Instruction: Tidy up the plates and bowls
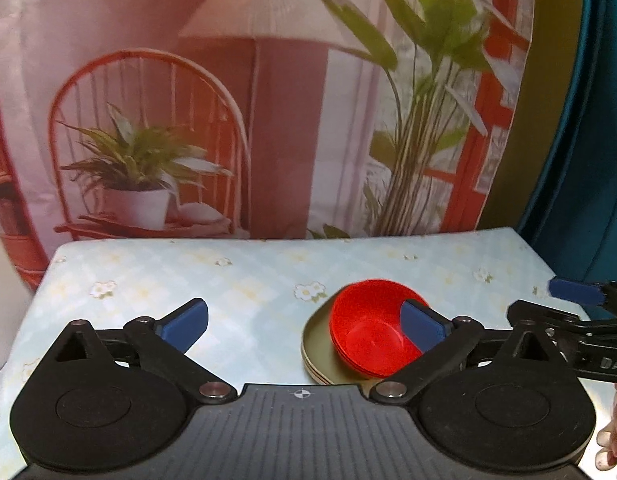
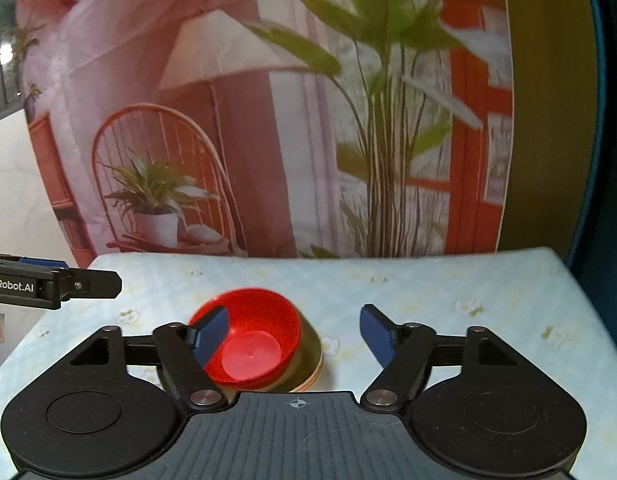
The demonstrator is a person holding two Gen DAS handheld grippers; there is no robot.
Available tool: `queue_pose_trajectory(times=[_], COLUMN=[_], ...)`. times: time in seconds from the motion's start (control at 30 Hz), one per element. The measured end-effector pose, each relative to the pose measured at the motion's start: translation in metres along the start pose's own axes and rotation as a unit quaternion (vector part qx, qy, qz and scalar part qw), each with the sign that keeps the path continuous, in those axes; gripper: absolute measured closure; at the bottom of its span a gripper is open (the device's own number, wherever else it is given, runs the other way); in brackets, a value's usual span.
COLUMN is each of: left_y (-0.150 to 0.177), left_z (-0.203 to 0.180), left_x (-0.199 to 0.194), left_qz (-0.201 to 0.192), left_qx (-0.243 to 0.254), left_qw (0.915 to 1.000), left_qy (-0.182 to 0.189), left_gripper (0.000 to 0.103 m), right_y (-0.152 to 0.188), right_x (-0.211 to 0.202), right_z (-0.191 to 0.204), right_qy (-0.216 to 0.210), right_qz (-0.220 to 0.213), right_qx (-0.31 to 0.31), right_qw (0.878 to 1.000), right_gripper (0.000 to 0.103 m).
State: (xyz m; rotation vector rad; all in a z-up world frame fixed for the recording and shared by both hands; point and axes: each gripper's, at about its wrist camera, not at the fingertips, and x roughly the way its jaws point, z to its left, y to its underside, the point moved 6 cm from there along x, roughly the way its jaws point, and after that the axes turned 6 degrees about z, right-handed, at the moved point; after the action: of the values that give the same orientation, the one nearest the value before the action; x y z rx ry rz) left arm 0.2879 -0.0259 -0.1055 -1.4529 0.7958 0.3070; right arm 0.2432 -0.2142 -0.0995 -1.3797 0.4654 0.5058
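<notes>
A stack of red bowls (image 1: 368, 330) sits on a stack of olive-green plates (image 1: 314, 346) on the floral tablecloth. My left gripper (image 1: 304, 322) is open and empty, with its right finger in front of the bowls' right rim. In the right wrist view the red bowls (image 2: 256, 340) rest on the plates (image 2: 310, 354). My right gripper (image 2: 294, 334) is open and empty, its left finger in front of the bowls' left rim. The right gripper also shows at the right edge of the left wrist view (image 1: 576, 292).
The table (image 1: 228, 280) carries a pale blue cloth with flowers. A printed backdrop (image 1: 228, 100) with a chair, a lamp and plants hangs behind the table's far edge. A dark teal curtain (image 1: 588, 120) hangs at the right. The left gripper's body (image 2: 48, 284) shows at left in the right wrist view.
</notes>
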Motion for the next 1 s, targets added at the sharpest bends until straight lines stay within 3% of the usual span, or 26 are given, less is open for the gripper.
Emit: queue_pose_trajectory(times=[0.1,0.17,0.37,0.5,1.0], left_y=[-0.001,-0.001,-0.005,-0.007,-0.002], left_z=[0.001,0.001,0.003,0.003,-0.018], left_x=[-0.019,-0.031,-0.066,-0.094,-0.2], left_qz=[-0.014,-0.023,-0.043,-0.069,-0.154], left_qx=[0.001,0.001,-0.009,-0.004,0.016], left_qw=[0.9998,0.9996,0.9986,0.9957,0.9845], left_qy=[-0.012,-0.019,-0.03,-0.061,-0.083], left_gripper=[0.0,0.0,0.0,0.0,0.0], right_y=[-0.007,-0.012,-0.026,-0.036,-0.045], right_x=[-0.017,-0.028,-0.06,-0.082,-0.165], right_z=[0.007,0.012,0.022,0.028,0.055], right_qy=[0.0,0.0,-0.007,-0.008,0.0], right_qz=[-0.012,-0.02,-0.038,-0.052,-0.101], right_qx=[-0.01,-0.016,-0.009,-0.007,-0.022], right_qw=[1.0,1.0,0.999,0.999,0.995], right_gripper=[0.007,0.001,0.0,0.0,0.0])
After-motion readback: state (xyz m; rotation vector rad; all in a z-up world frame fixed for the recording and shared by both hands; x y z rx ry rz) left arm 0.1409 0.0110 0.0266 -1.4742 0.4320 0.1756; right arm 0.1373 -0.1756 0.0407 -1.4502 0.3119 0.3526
